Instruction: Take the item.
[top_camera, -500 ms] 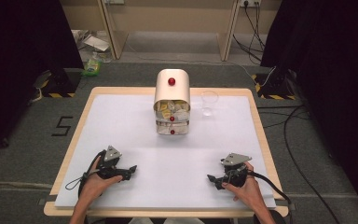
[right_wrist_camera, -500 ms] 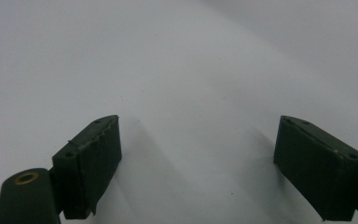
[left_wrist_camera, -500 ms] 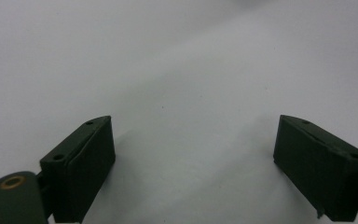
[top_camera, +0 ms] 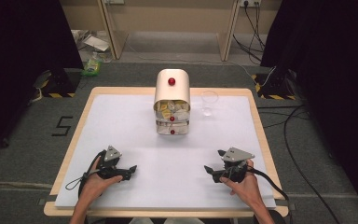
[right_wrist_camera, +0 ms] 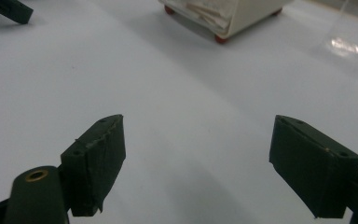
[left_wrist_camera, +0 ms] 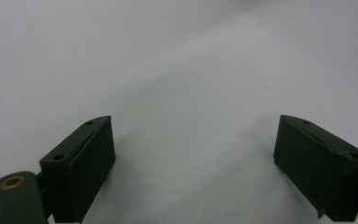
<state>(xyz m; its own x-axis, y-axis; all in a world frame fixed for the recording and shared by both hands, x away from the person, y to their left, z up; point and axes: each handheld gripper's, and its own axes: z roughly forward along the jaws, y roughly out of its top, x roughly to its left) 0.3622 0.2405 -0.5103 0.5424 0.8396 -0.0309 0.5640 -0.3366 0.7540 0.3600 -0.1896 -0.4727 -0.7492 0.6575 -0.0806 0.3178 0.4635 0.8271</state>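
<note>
Grey carpet floor (top_camera: pixel 23 154) all round a white-topped, wood-edged table (top_camera: pixel 121 121). Black curtains (top_camera: pixel 18 42) at 10 and 2 o'clock, pale wooden furniture legs (top_camera: pixel 114 32) at 12. Loose cables (top_camera: pixel 303 126) at 3 o'clock, hazard-striped bases (top_camera: pixel 56 86) by both far corners.

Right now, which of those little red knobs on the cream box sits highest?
The knob on the rounded lid of the cream box; the other two knobs sit lower, on its drawer fronts.

Bright even overhead light, soft blurred close-ups.
</note>
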